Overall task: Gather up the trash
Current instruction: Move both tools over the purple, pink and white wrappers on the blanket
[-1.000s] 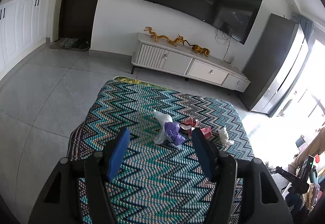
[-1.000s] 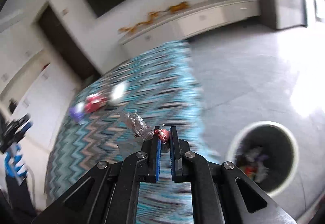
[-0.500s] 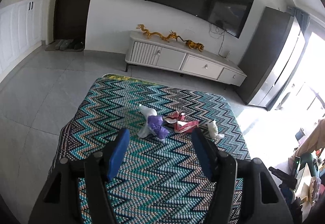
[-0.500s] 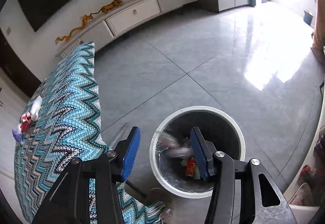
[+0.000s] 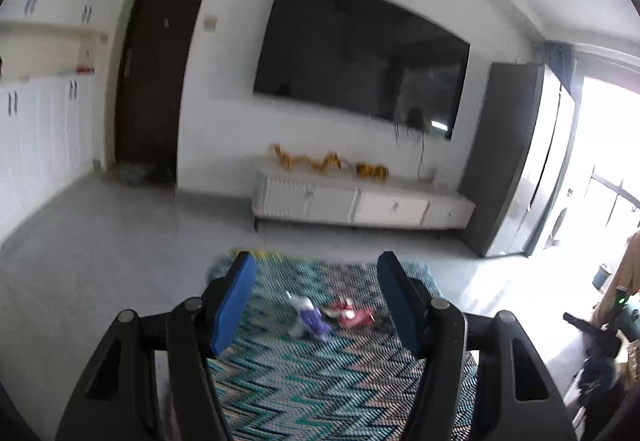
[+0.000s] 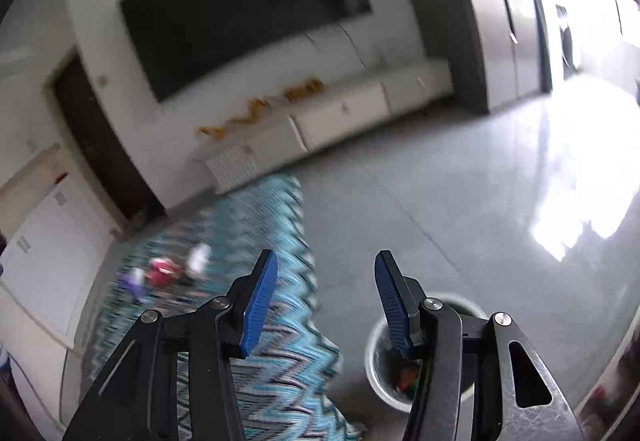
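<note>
Trash lies on a zigzag rug [image 5: 320, 381]: a purple and white wrapper [image 5: 310, 317] and a red wrapper [image 5: 352, 315]. My left gripper [image 5: 316, 301] is open and empty, held above the rug short of the trash. In the right wrist view the same pieces show at the left: the purple wrapper [image 6: 134, 281], the red wrapper [image 6: 162, 271] and a white scrap [image 6: 199, 256]. My right gripper [image 6: 326, 305] is open and empty, raised beside the white-rimmed bin [image 6: 376, 353], which holds trash and is partly hidden behind the right finger.
A white TV cabinet [image 5: 360, 203] with gold figurines stands against the far wall under a large TV [image 5: 360, 53]. White cupboards [image 5: 36, 129] line the left. Grey tile floor [image 6: 460, 201] surrounds the rug [image 6: 280, 353]. A person's gear sits at the right edge [image 5: 600, 337].
My right gripper carried a wrapper from the rug to the bin, opened and dropped it in, then lifted and tilted back toward the rug. My left gripper tilted upward, staying open.
</note>
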Demonstrator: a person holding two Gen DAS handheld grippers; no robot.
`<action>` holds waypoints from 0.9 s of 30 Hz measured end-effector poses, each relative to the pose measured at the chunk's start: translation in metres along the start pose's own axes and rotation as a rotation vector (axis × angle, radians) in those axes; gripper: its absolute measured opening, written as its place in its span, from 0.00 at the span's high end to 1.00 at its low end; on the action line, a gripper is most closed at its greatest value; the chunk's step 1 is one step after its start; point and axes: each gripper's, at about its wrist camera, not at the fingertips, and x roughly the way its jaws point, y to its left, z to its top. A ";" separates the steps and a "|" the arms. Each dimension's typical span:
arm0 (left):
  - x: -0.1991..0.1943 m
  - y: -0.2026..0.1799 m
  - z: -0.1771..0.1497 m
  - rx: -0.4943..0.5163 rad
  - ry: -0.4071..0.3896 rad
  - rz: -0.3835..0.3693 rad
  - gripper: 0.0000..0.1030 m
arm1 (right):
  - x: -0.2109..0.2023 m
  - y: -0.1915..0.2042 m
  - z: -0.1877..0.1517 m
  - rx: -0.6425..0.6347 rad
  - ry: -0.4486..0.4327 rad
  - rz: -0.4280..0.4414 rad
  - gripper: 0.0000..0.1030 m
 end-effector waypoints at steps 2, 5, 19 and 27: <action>-0.026 0.004 0.021 0.017 -0.041 0.026 0.40 | -0.020 0.017 0.016 -0.022 -0.026 0.046 0.51; -0.059 0.007 0.051 0.052 -0.114 0.097 0.40 | -0.045 0.042 0.039 -0.056 -0.059 0.102 0.51; -0.032 0.012 0.039 0.092 -0.059 0.031 0.40 | -0.041 0.123 0.050 -0.170 -0.058 0.276 0.51; 0.090 0.002 -0.038 0.067 0.198 -0.113 0.40 | 0.063 0.168 0.030 -0.204 0.095 0.344 0.51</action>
